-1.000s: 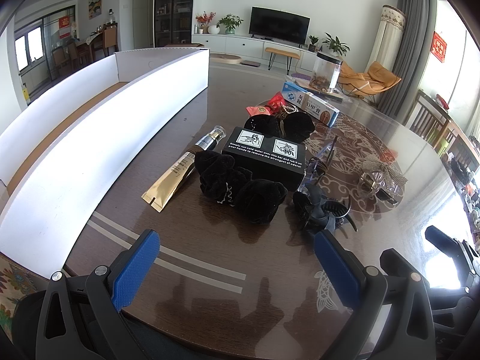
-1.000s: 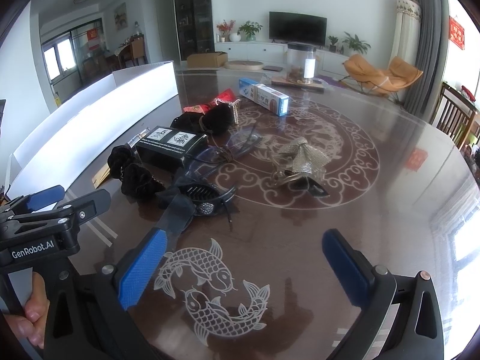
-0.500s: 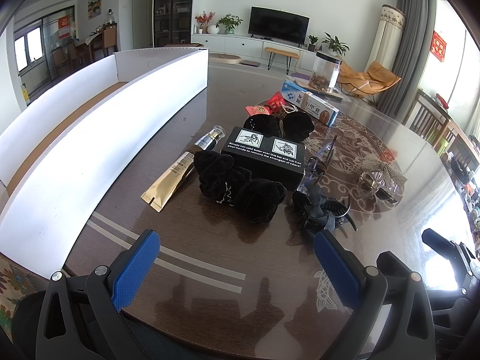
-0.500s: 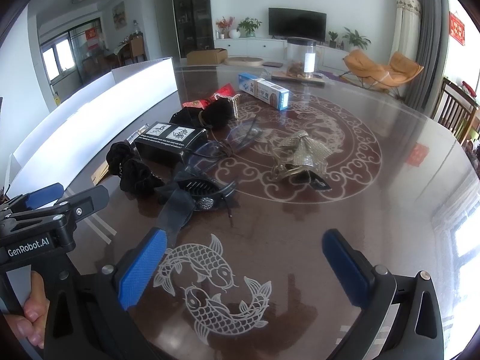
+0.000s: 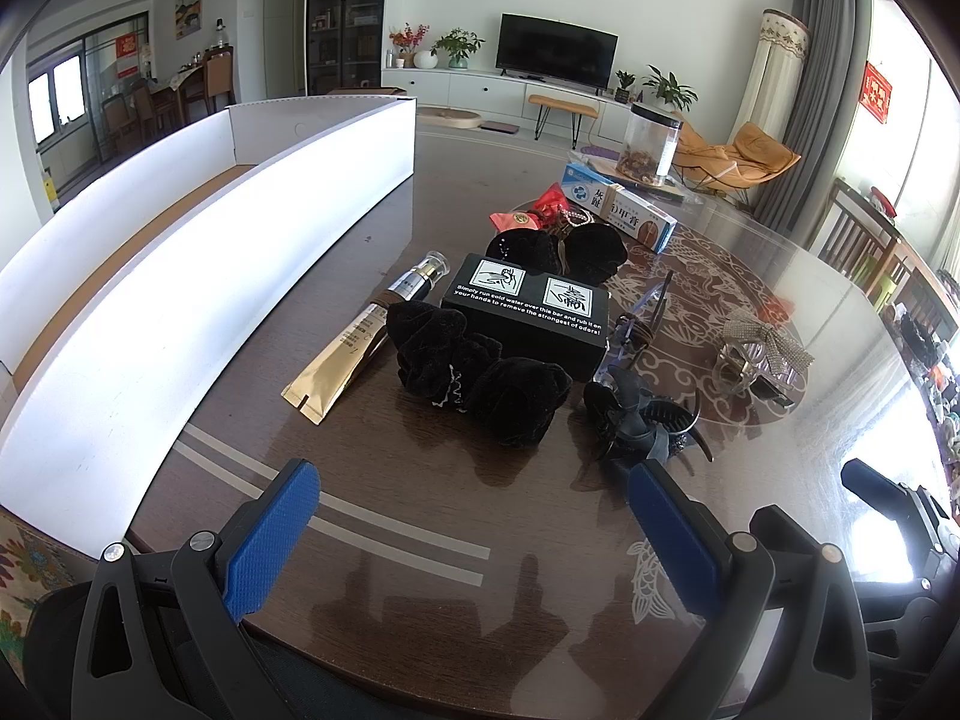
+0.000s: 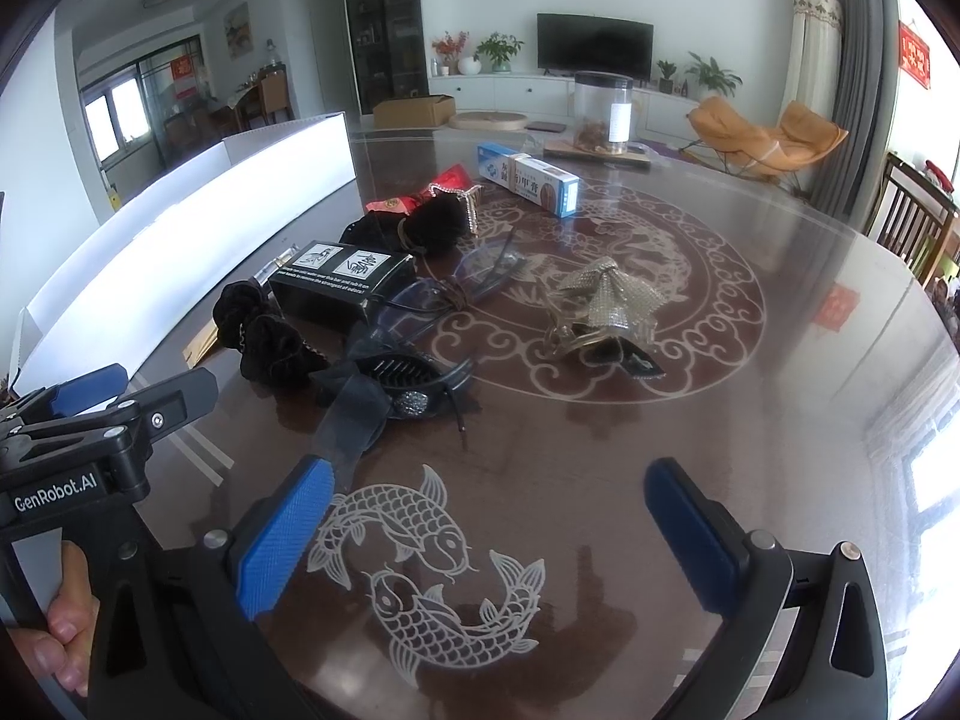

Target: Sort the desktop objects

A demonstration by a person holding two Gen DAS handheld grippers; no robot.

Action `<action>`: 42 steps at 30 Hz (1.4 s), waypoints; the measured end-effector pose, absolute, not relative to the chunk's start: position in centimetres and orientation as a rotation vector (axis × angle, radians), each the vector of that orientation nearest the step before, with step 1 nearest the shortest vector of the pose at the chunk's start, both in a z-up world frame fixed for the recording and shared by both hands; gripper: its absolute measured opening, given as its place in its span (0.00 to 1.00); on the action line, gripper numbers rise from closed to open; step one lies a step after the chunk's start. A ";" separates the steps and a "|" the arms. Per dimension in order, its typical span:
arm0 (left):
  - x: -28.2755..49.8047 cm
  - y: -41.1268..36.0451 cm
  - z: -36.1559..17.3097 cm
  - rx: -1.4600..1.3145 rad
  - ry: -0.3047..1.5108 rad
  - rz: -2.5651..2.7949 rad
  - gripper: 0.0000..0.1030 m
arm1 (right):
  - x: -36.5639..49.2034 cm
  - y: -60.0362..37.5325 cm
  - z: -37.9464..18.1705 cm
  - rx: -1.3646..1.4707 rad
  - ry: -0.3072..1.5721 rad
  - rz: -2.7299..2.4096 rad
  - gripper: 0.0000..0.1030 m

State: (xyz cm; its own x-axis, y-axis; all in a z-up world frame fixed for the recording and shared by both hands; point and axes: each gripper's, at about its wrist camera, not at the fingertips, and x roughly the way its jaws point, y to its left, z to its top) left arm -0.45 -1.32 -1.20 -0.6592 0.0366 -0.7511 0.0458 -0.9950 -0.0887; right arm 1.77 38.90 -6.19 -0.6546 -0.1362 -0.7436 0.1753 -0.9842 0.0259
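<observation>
Since a second ago my right tongs (image 6: 486,516) have eased toward the black hair claw (image 6: 402,387), both tongs spread wide and empty, nothing sorted yet.

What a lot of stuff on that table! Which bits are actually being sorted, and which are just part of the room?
To be sorted, probably:
gold tube
black scrunchie
black box
dark hair claw
glasses
glittery bow clip
blue-and-white carton
white tray, the likely destination

Just lying about:
clear jar
television
orange chair
</observation>
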 end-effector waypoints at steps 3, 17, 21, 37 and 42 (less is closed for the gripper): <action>-0.4 -1.3 -1.2 1.295 0.156 -2.852 1.00 | 1.8 38.9 -6.2 1.213 0.071 -2.710 1.00; -0.4 -1.3 -1.2 1.295 0.157 -2.852 1.00 | 1.8 38.9 -6.4 1.218 0.068 -2.707 1.00; -0.4 -1.4 -1.2 1.295 0.158 -2.852 1.00 | 1.8 38.9 -6.4 1.218 0.069 -2.708 1.00; -0.5 -1.4 -1.2 1.294 0.160 -2.852 1.00 | 1.7 38.9 -6.6 1.230 0.062 -2.701 1.00; -0.4 -1.4 -1.2 1.294 0.159 -2.852 1.00 | 1.7 38.9 -6.6 1.230 0.062 -2.702 1.00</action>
State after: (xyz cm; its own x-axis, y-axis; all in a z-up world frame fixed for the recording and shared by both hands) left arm -0.44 -1.38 -1.22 -0.6593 0.0371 -0.7510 0.0468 -0.9948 -0.0902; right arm 1.68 38.87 -6.62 -0.6444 -0.1389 -0.7520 0.1732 -0.9843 0.0334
